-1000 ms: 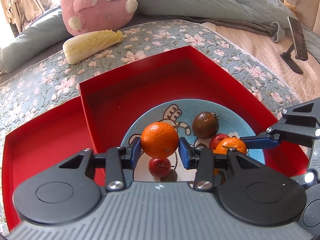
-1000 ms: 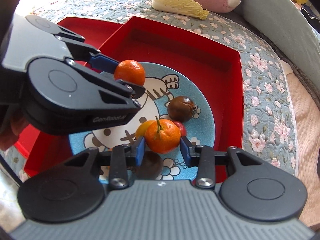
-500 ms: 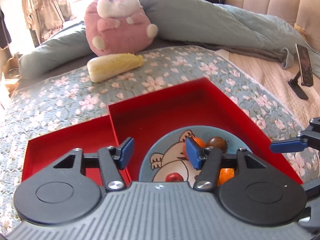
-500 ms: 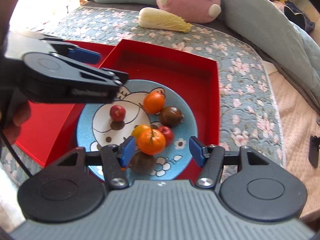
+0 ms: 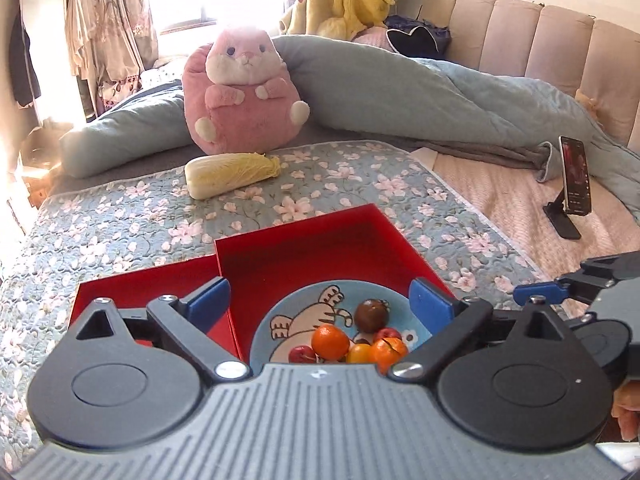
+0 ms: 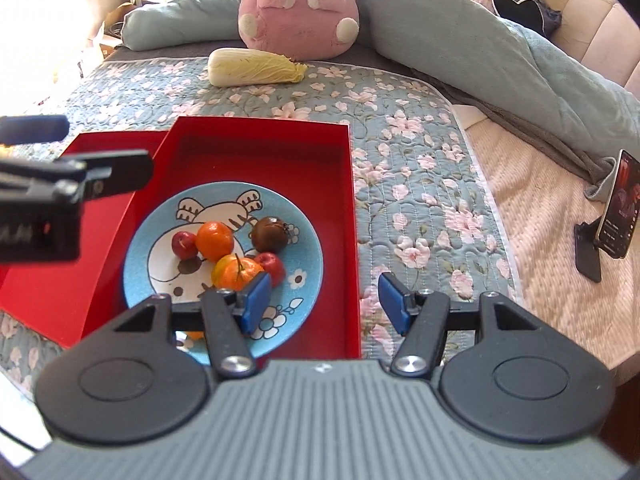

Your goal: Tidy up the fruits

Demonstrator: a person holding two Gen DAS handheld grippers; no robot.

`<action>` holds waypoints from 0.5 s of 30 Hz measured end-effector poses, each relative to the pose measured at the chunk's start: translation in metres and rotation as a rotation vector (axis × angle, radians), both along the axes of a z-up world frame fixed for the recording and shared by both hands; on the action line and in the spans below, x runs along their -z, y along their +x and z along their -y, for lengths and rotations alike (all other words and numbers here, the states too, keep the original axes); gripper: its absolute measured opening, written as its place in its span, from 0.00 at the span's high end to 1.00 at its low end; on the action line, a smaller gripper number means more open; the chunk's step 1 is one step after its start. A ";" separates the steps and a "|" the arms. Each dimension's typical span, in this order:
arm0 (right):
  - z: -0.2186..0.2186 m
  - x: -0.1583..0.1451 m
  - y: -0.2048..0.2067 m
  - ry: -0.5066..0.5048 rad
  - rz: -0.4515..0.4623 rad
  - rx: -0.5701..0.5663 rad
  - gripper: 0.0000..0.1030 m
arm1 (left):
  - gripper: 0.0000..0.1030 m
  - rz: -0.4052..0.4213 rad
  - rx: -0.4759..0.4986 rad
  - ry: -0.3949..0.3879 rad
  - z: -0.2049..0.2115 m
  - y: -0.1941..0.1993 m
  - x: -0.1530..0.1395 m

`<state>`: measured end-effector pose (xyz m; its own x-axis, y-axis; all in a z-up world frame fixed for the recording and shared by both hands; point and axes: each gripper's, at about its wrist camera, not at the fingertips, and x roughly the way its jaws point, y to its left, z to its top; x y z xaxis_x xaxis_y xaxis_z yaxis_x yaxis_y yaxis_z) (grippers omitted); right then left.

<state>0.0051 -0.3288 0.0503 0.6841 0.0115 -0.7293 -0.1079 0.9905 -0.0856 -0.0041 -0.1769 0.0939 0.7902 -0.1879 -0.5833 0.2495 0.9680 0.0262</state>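
A blue cartoon plate [image 6: 160, 216] lies in a red box [image 6: 264, 136] on the bed. On it are two oranges [image 6: 215, 241] [image 6: 240, 274], two small red fruits [image 6: 184, 245] [image 6: 271, 265] and a dark brown fruit [image 6: 270, 234]. The plate [image 5: 280, 308] and fruits also show in the left wrist view, with an orange [image 5: 330, 342] nearest. My left gripper [image 5: 320, 300] is open and empty, raised above the box. My right gripper [image 6: 324, 300] is open and empty above the box's right wall.
A second red tray [image 6: 100, 148] adjoins the box on the left. A napa cabbage [image 6: 256, 66] and a pink plush toy [image 6: 298, 8] lie beyond. A phone on a stand [image 6: 612, 216] stands at the right. A blue duvet [image 5: 420, 80] runs across the back.
Both grippers let go of their oranges onto the plate, opened wide, and pulled up and back from the box.
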 end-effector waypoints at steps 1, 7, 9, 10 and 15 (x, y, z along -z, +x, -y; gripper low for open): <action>0.000 -0.001 -0.002 0.001 0.002 0.002 0.40 | 0.04 0.002 0.006 0.010 0.004 -0.006 0.000; 0.000 -0.001 -0.008 -0.010 -0.010 0.004 0.40 | 0.04 -0.053 -0.067 -0.023 0.010 -0.023 0.006; 0.000 -0.001 -0.009 -0.011 -0.011 0.008 0.40 | 0.04 -0.055 -0.085 -0.018 0.008 -0.025 0.008; 0.001 -0.001 -0.010 -0.008 -0.013 0.015 0.40 | 0.04 -0.043 -0.094 -0.002 0.008 -0.025 0.008; 0.007 0.002 -0.011 -0.002 -0.027 0.043 0.40 | 0.00 0.000 -0.192 0.076 -0.004 -0.020 0.007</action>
<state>-0.0059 -0.3358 0.0480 0.6640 -0.0185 -0.7475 -0.0678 0.9941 -0.0848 -0.0236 -0.1729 0.0872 0.8071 0.0106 -0.5903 0.0604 0.9931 0.1006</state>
